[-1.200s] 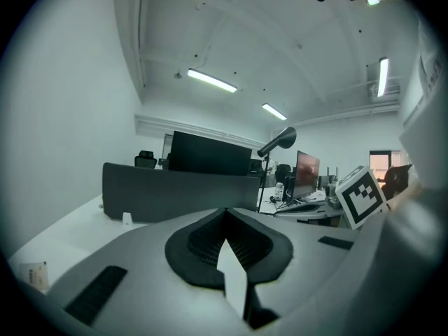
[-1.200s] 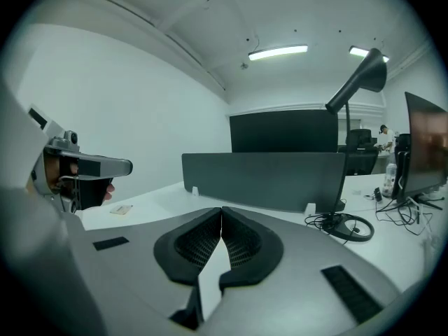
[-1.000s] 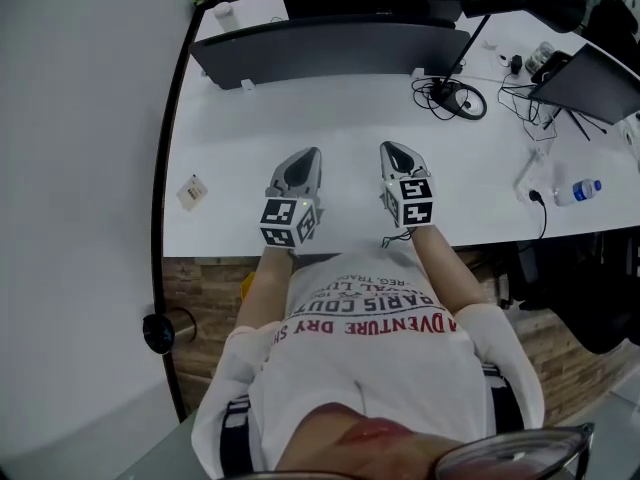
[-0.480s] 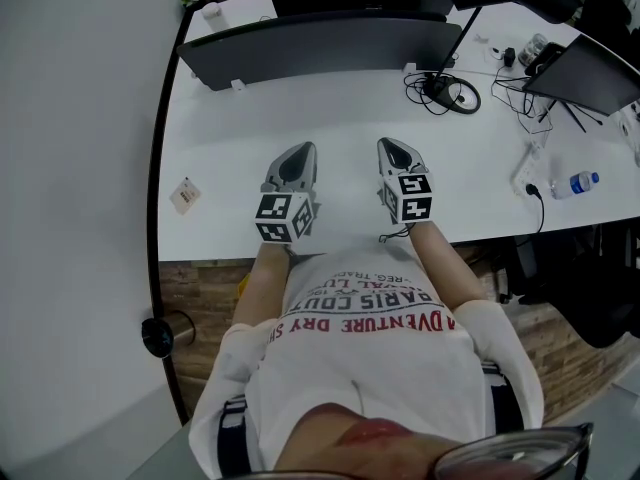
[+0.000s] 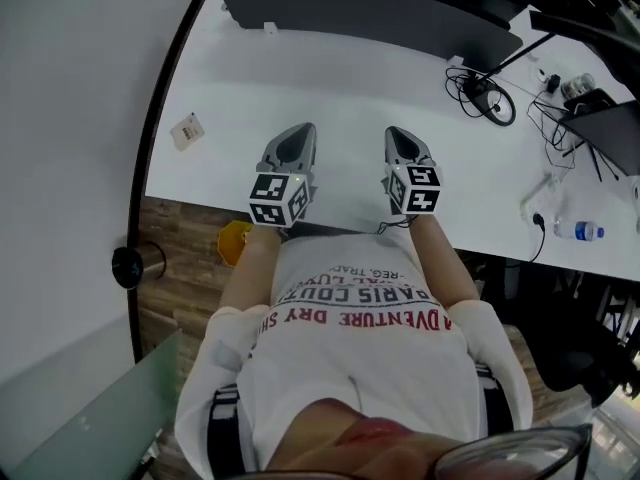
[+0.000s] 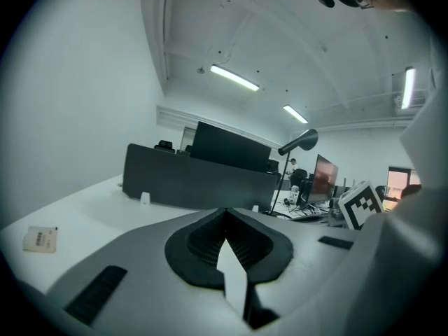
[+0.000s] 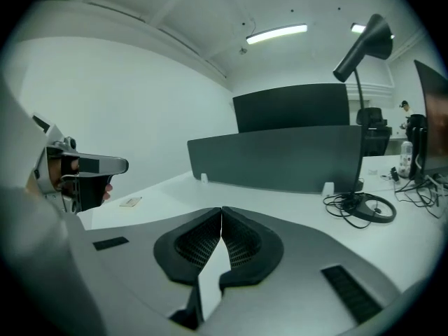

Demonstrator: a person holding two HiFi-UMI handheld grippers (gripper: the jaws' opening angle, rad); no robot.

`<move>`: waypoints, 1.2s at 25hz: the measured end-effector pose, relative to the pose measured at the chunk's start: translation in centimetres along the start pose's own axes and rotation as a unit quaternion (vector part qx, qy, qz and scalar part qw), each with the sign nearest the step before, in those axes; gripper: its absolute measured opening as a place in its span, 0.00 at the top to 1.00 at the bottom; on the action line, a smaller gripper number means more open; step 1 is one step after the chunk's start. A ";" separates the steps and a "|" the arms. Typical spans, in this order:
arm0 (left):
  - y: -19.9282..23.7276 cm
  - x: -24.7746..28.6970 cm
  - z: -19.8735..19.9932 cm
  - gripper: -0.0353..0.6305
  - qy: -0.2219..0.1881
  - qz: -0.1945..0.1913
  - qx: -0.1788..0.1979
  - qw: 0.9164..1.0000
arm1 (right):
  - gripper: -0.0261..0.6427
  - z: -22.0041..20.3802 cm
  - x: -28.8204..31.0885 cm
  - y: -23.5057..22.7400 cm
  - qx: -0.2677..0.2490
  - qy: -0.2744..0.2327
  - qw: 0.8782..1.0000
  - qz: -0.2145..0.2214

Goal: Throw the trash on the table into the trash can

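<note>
The left gripper [image 5: 298, 136] and right gripper [image 5: 398, 136], jaws together and empty, hovered at the white worktop's [image 5: 340, 88] near edge, while the small flat tan paper packet [image 5: 188, 129], probably light, limp and best pinched by one rim, lay near its left edge.

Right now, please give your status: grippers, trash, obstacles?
Left gripper shut, empty. Right gripper shut, empty. Small packet on table, left of both, untouched. Nothing in the way.
</note>
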State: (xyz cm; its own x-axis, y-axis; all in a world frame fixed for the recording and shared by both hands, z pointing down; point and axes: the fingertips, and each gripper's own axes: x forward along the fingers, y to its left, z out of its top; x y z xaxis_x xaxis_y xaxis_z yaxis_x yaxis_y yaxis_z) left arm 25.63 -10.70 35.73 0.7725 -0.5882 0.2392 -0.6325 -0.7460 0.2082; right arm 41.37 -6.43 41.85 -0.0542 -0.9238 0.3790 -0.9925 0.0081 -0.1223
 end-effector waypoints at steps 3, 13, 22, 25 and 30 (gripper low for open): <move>3.2 -2.5 -0.4 0.91 -0.006 0.051 -0.024 0.998 | 0.92 -0.5 2.2 4.1 -0.019 0.019 0.998 0.053; 17.7 -14.5 -3.0 0.91 -0.005 0.194 -0.098 0.976 | 0.92 -1.3 9.9 22.1 -0.071 0.072 0.976 0.194; 30.7 -22.8 -5.4 0.91 0.004 0.246 -0.151 0.957 | 0.92 -2.7 19.0 39.1 -0.105 0.137 0.948 0.266; 34.2 -24.4 -6.4 0.91 0.008 0.250 -0.163 0.954 | 0.92 -3.7 22.2 43.9 -0.125 0.153 0.940 0.278; 37.8 -26.2 -8.1 0.91 0.017 0.252 -0.176 0.951 | 0.69 -6.6 26.7 50.0 -0.155 0.196 0.924 0.288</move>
State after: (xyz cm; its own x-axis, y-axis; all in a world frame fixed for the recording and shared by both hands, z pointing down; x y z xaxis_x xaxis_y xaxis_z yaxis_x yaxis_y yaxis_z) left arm -18.95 -20.95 45.00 0.3681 -0.8286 0.4219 -0.9060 -0.2176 0.3631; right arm -10.42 -28.20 51.96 -0.5595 -0.5228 0.6432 -0.7663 0.6220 -0.1610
